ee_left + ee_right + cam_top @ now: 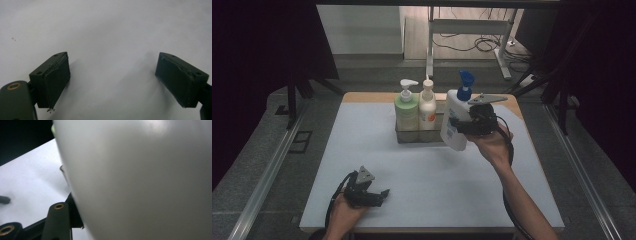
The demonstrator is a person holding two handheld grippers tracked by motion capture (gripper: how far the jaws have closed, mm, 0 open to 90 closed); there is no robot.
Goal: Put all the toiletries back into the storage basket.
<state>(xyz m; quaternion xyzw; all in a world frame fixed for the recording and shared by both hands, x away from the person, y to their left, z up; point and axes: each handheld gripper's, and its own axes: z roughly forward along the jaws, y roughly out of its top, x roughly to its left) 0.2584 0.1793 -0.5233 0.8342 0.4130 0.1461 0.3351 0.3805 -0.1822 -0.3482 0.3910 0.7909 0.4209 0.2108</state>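
The white bottle with the blue pump sits between the fingers of the right gripper, which pinch it across its body from the right — its pale side crowds the right gripper view, pressed against the one dark finger that shows there. The bottle hangs slightly tilted above the counter, just right of the grey rack, which holds a green pump bottle and a smaller white bottle with an orange label. The right forearm reaches up from the lower right, wrist bent, the hand under the gripper's body.

The left gripper rests low at the near left of the counter — its fingers are spread wide over bare white surface, with nothing between them.
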